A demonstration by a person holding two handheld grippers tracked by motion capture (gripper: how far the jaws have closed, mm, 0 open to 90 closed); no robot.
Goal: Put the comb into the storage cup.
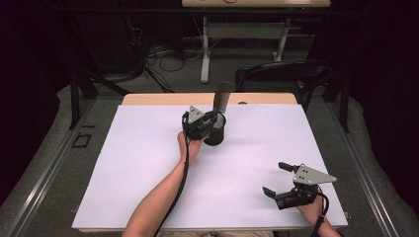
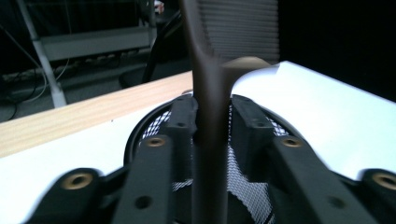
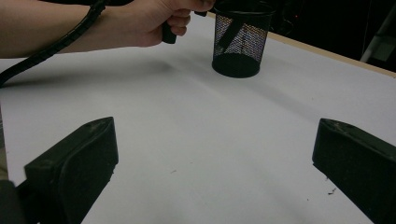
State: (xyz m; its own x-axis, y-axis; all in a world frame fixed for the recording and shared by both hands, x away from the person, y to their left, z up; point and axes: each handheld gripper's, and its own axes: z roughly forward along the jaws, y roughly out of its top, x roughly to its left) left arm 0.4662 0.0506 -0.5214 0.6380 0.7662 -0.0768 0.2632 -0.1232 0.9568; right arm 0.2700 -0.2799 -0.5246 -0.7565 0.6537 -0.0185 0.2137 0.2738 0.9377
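In the mesh cup (image 1: 216, 133) — an unlabelled dark utensil (image 1: 222, 98).

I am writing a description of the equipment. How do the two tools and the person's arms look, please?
Both the left tool and the right tool are black, each with two blocky black jaws and a grey three-cornered plate with small holes on top. A ribbed black cable trails along the left forearm. The forearms are bare, without sleeves.

left gripper (image 1: 210, 121): black, grey three-cornered plate, ribbed black cable | right gripper (image 1: 279, 180): same, blocky black jaws
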